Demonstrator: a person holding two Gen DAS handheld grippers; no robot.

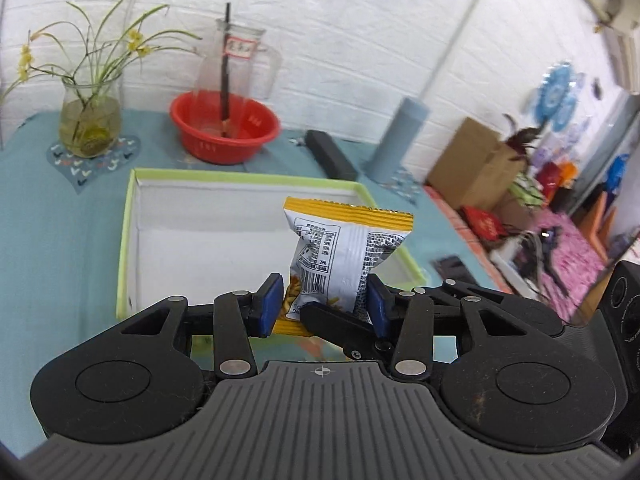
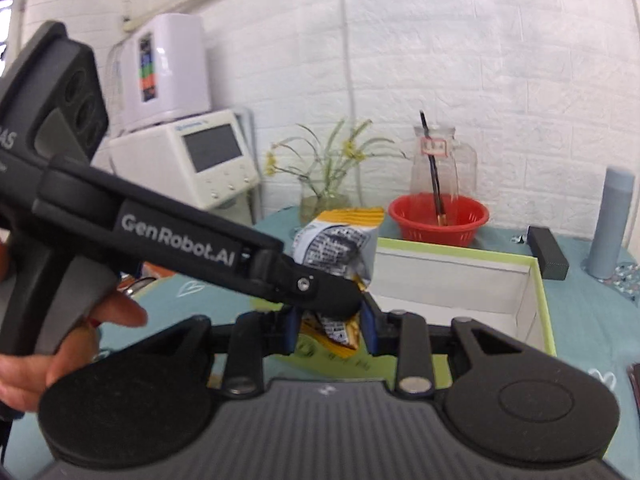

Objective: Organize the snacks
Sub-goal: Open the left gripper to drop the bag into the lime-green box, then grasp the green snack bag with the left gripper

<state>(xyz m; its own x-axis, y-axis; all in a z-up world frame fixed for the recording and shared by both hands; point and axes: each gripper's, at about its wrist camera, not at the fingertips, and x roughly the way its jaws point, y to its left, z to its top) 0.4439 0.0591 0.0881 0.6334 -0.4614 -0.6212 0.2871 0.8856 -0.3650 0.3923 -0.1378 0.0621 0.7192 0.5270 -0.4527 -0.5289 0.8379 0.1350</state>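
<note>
A white brick wall [image 1: 360, 20] runs behind the counter [image 1: 48, 208], which wears a teal cloth. White machines [image 2: 188, 152] stand stacked in the left corner, a pipe [image 2: 348, 80] climbs the wall, and bright clutter [image 1: 560, 200] crowds the floor at right.

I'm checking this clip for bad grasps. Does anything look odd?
Yes: both grippers clamp one snack packet. The left hand-held gripper pinches its lower part while the right hand-held gripper grips the same packet, which looks crumpled. It hangs above the box, not in it.
</note>
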